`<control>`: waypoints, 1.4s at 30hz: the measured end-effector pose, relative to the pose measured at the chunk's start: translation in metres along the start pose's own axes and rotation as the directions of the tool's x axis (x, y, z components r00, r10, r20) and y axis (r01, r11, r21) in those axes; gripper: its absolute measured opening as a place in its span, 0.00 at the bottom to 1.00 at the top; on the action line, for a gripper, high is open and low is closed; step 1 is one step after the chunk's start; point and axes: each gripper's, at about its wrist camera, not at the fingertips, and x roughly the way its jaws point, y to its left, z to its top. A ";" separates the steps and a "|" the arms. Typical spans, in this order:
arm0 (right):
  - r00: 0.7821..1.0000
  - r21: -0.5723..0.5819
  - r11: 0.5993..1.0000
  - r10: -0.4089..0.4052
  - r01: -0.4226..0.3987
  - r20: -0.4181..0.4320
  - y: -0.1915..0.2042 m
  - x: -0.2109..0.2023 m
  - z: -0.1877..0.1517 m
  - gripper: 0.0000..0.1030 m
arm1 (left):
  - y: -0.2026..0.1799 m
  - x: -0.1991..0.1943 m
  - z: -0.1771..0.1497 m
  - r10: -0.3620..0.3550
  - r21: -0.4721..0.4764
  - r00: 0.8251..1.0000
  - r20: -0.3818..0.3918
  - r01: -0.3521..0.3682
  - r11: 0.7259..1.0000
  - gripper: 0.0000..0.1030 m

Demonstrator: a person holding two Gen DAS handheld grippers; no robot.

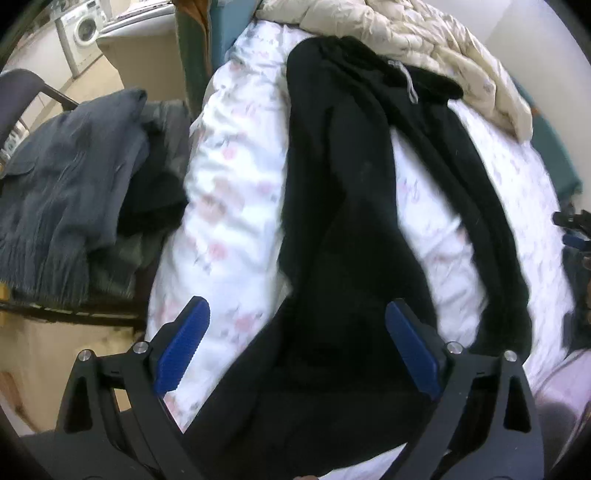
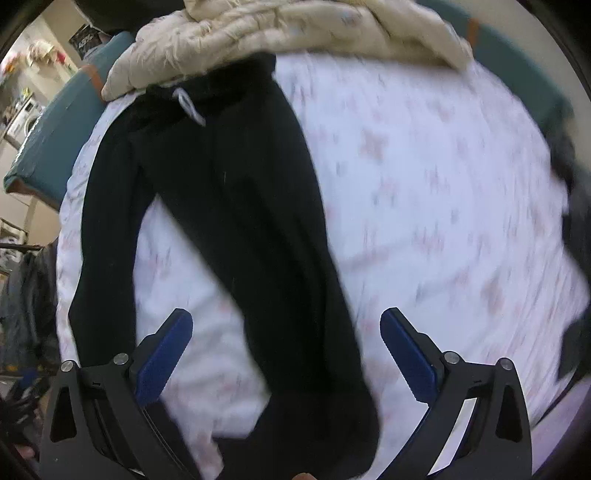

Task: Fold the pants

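Two grippers: left gripper [image 1: 297,345] and right gripper [image 2: 286,349] hovering, jaws apart, gripping nothing.
Pants [image 1: 354,206]: lying unfolded on bed [image 1: 229,192], waistband nearest quilt [image 1: 424,40].
Handling: probably soft, light, floppy; taking cuffs looks best.

Bed [image 2: 443,184], white floral sheet. Black pants [image 2: 240,206] spread flat, legs splayed; cream quilt [image 2: 258,33] bunched at far end.

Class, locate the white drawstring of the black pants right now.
The drawstring hangs at the waistband of the black pants, at the far end of the bed, just below the cream quilt; upper left of centre in the right wrist view.
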 end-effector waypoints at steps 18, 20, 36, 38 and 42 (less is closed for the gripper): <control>0.949 -0.207 0.960 0.124 -0.188 -0.290 0.143 0.088 -0.236 0.61 | 0.102 0.003 -0.067 0.029 -0.173 0.996 -0.078 -0.042 0.984 0.92; 0.935 -0.206 0.963 0.094 -0.172 -0.341 0.151 0.113 -0.252 0.54 | 0.112 0.006 -0.066 0.018 -0.226 0.995 -0.093 -0.039 0.973 0.92; 0.824 -0.264 0.924 0.088 -0.278 -0.559 0.110 0.006 -0.375 0.03 | 0.092 -0.001 -0.037 -0.037 -0.247 0.998 -0.043 0.025 0.969 0.92; 0.794 -0.243 0.947 0.022 -0.212 -0.608 0.101 0.019 -0.382 0.06 | 0.090 0.006 -0.038 -0.032 -0.236 0.997 -0.071 0.014 0.972 0.92; 0.819 -0.251 0.951 0.005 -0.182 -0.574 0.103 0.022 -0.356 0.60 | 0.084 0.015 -0.044 0.002 -0.187 0.995 -0.100 -0.021 0.982 0.92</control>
